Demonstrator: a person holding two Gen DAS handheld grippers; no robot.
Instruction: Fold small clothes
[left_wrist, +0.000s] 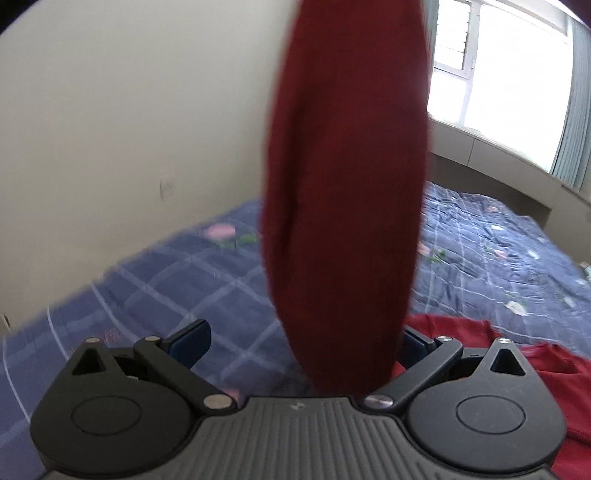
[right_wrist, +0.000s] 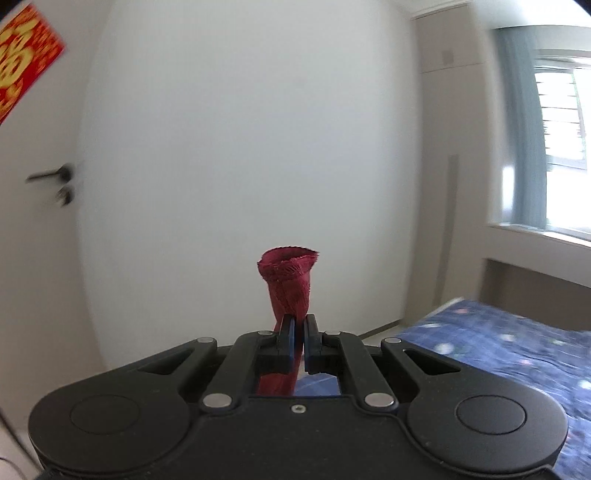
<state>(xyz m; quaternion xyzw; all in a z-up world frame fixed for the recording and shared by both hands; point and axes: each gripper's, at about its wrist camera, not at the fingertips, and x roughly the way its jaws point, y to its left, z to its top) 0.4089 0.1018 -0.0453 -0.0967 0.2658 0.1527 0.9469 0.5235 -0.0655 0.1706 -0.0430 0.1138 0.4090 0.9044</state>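
Note:
A dark red garment (left_wrist: 347, 184) hangs in a long column right in front of my left gripper (left_wrist: 299, 343), between its spread fingers; the left finger (left_wrist: 190, 341) is clear of the cloth, and the right finger is partly hidden behind it. My left gripper is open. My right gripper (right_wrist: 299, 332) is shut on the same dark red garment's edge (right_wrist: 290, 284), whose hemmed end sticks up above the fingers. A brighter red garment (left_wrist: 517, 362) lies flat on the bed at lower right of the left wrist view.
A bed with a blue plaid floral quilt (left_wrist: 166, 280) lies below, also seen in the right wrist view (right_wrist: 498, 350). A plain wall (left_wrist: 129, 129) is behind. A window with curtains (left_wrist: 517, 74) is at right. A door with a handle (right_wrist: 55, 177) is at left.

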